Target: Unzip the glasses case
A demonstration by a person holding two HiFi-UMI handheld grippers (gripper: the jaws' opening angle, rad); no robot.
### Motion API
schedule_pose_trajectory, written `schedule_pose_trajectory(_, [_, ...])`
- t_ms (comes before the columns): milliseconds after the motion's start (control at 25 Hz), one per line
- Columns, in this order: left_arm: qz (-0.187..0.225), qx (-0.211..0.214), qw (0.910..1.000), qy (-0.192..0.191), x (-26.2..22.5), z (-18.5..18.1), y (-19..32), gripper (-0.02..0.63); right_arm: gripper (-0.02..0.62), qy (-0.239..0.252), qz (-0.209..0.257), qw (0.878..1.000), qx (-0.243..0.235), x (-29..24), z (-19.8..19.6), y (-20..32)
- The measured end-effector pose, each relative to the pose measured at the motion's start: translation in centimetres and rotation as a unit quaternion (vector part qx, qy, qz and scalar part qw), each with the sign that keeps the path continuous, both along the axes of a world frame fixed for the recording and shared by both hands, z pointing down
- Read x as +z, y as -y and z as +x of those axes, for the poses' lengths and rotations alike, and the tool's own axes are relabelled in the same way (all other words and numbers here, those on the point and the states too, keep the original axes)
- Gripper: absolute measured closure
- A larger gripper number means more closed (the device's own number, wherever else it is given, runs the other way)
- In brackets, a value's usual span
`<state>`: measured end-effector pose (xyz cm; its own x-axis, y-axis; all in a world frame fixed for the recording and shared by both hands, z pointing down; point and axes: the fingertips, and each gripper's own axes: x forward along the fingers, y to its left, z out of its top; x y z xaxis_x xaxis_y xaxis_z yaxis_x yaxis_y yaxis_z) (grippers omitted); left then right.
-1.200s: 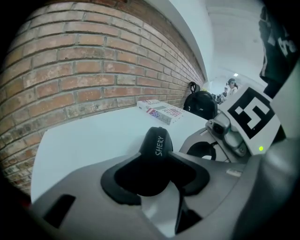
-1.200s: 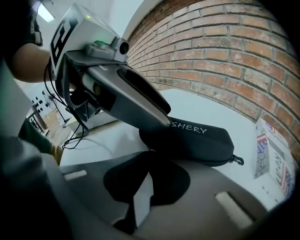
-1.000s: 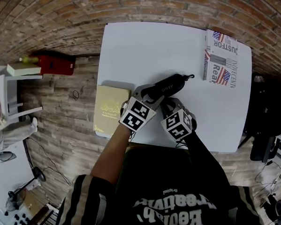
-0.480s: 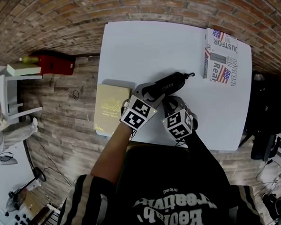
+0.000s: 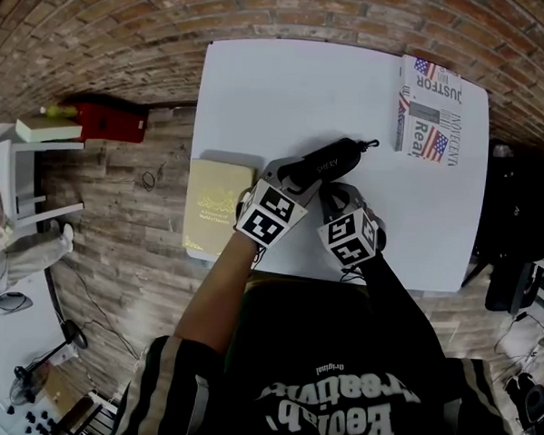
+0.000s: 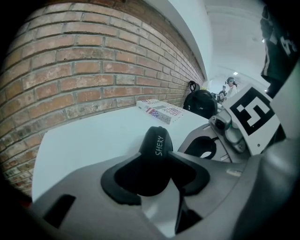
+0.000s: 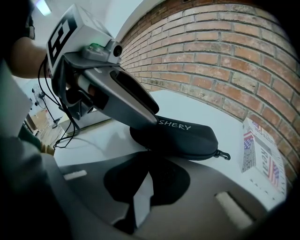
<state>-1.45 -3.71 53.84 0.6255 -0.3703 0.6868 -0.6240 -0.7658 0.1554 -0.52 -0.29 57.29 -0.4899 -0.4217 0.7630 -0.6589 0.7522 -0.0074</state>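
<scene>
The glasses case (image 5: 328, 162) lies slanted near the middle of the white table (image 5: 261, 84), with its small clip (image 7: 224, 154) at the far end. It looks light, with a half-stiff shell and smooth fabric, so I judge it will slide or turn if you pull the zip without holding it. Your left gripper (image 6: 157, 165) clamps the near end across its width, a good place. Your right gripper (image 7: 147, 163) has its jaws pressed together just at the case's near edge; whether the zip tab is between them I cannot tell. The tan book (image 5: 216, 209) sits at the left table edge and the printed box (image 5: 430, 107) at the far right, both well apart from the case.
</scene>
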Motion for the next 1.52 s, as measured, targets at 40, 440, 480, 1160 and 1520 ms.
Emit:
schedule_pose_trajectory(40, [0.002,0.000,1.0000,0.001,0.0,0.0,0.0,0.430,0.580,0.000,0.000,1.000,0.001,0.0,0.1,0.0])
schedule_pose_trajectory(440, [0.001,0.003,1.0000,0.008,0.1,0.1,0.0,0.430,0.580,-0.001,0.002,1.000,0.010,0.1,0.9,0.3])
schedule_pose_trajectory(480, [0.001,0.003,1.0000,0.009,0.1,0.2,0.0,0.428,0.580,-0.001,0.002,1.000,0.011,0.1,1.0,0.3])
schedule_pose_trajectory(1160, [-0.007,0.008,0.9998,0.017,0.3,0.2,0.0,0.428,0.580,-0.009,0.007,0.999,0.031,0.2,2.6,1.1])
schedule_pose_trajectory(1520, [-0.008,0.009,0.9997,0.021,0.2,0.1,0.0,0.428,0.580,-0.012,0.008,0.999,0.042,0.1,3.2,1.4])
